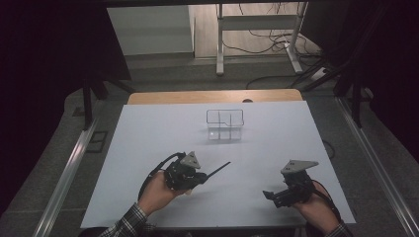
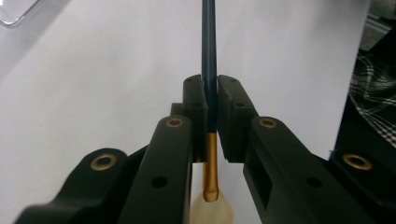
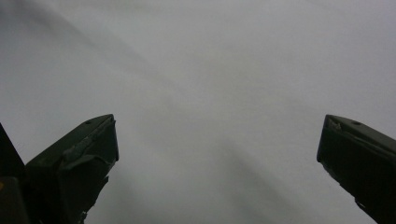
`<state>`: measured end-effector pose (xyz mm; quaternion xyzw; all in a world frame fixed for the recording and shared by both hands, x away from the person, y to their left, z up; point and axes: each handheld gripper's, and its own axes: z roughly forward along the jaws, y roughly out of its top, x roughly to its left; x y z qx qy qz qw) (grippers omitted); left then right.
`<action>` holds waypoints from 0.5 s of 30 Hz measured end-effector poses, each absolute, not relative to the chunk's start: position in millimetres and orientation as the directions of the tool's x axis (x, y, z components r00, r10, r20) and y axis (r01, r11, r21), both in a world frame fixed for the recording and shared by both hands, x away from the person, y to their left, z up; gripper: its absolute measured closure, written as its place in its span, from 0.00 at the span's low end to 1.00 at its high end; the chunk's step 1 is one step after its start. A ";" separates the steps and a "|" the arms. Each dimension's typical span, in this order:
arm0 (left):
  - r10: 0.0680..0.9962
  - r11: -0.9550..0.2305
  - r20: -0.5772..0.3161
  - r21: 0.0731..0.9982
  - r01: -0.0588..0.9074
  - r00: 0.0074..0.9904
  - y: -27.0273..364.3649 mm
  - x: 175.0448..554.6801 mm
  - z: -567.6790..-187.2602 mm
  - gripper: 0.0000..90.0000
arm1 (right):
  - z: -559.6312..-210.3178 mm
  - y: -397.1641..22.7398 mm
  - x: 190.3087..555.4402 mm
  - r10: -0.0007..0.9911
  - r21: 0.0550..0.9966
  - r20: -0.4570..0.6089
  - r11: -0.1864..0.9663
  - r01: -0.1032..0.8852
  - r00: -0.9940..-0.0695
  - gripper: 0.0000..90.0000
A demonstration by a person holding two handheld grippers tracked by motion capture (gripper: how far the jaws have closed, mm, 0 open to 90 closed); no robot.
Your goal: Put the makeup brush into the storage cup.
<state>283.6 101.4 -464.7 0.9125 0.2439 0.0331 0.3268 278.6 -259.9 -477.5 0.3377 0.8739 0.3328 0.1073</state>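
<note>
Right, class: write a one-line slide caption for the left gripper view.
Left gripper shut on a brush, dark handle pointing away over the white table.

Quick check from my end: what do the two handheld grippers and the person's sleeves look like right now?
Both the left gripper and the right gripper are black, each topped by a grey three-cornered plate and trailing a black cable. The left jaws carry brass-coloured bushings. The sleeves are plaid.

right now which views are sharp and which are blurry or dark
High view: dim, black at the sides, white table evenly lit, clear container faint. Left gripper view: brush handle sharp, pale bristles near the lens soft. Right gripper view: grey, hazy, its jaws blurred.
</note>
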 end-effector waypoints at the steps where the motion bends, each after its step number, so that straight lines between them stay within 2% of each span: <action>1: 0.470 -0.657 -0.108 0.620 0.429 0.876 102.4 282.8 -464.9 0.92 | -477.5 -259.8 278.6 0.661 0.654 0.037 0.551 0.518 -0.749 0.00; 15: 0.448 -0.648 -0.118 0.641 0.412 0.886 110.6 268.3 -463.6 0.92 | -471.3 -253.9 274.4 0.624 0.697 0.043 0.541 0.471 -0.780 0.00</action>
